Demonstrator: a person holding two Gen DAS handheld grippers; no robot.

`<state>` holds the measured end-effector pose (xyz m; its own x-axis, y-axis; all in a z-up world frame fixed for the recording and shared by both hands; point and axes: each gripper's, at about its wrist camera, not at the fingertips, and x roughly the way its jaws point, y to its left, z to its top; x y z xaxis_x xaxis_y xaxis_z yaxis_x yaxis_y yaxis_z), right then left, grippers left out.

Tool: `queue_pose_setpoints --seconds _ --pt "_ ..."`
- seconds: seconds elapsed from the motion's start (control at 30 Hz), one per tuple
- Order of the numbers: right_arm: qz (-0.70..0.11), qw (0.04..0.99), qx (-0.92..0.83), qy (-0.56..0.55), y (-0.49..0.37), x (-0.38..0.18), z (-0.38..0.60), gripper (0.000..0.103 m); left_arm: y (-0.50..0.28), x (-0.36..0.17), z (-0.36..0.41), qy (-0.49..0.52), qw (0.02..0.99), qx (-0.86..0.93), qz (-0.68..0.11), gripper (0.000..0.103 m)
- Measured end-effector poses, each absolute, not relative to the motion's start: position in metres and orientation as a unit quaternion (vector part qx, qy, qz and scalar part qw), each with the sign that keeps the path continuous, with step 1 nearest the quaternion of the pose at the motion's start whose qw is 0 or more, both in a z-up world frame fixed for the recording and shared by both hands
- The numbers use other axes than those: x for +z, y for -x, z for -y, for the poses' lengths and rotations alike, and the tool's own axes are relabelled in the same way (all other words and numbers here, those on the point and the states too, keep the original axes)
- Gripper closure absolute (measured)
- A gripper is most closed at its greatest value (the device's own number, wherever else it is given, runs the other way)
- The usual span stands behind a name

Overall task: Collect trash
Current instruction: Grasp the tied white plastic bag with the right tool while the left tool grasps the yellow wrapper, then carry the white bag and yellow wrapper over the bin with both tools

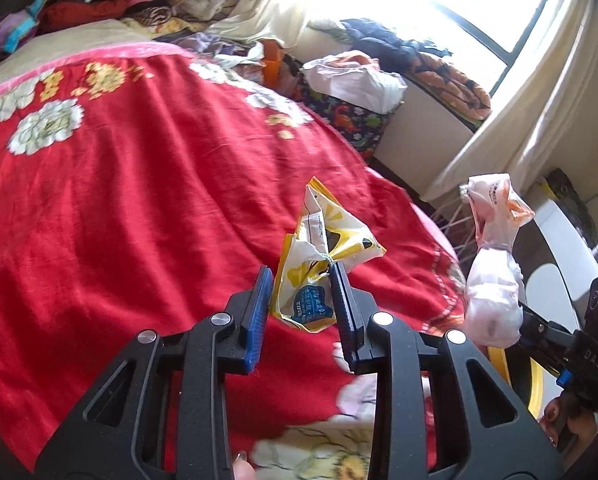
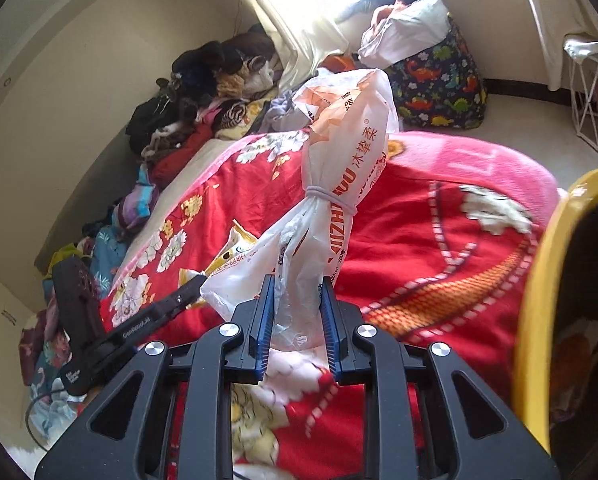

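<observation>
A bed is covered by a red floral blanket (image 1: pixel 147 216), with clothes piled at its far side. A crumpled yellow wrapper (image 1: pixel 319 264) is clamped between the left gripper (image 1: pixel 301 300) pads, above the blanket. A white plastic bag (image 2: pixel 331 208), tied with a band, is pinched in the right gripper (image 2: pixel 297 320), left of a yellow bin (image 2: pixel 539 304).
</observation>
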<state>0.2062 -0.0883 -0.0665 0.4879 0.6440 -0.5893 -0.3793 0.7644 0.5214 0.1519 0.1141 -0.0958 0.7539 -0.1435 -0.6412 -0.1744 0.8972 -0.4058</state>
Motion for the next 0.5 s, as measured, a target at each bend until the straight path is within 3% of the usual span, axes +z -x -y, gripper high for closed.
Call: queue_pose_setpoints --seconds 0.5 --pt "-0.386 0.870 0.256 -0.169 -0.164 -0.049 0.166 0.082 -0.153 -0.064 -0.051 0.190 0.918 -0.068 -0.341 0.080"
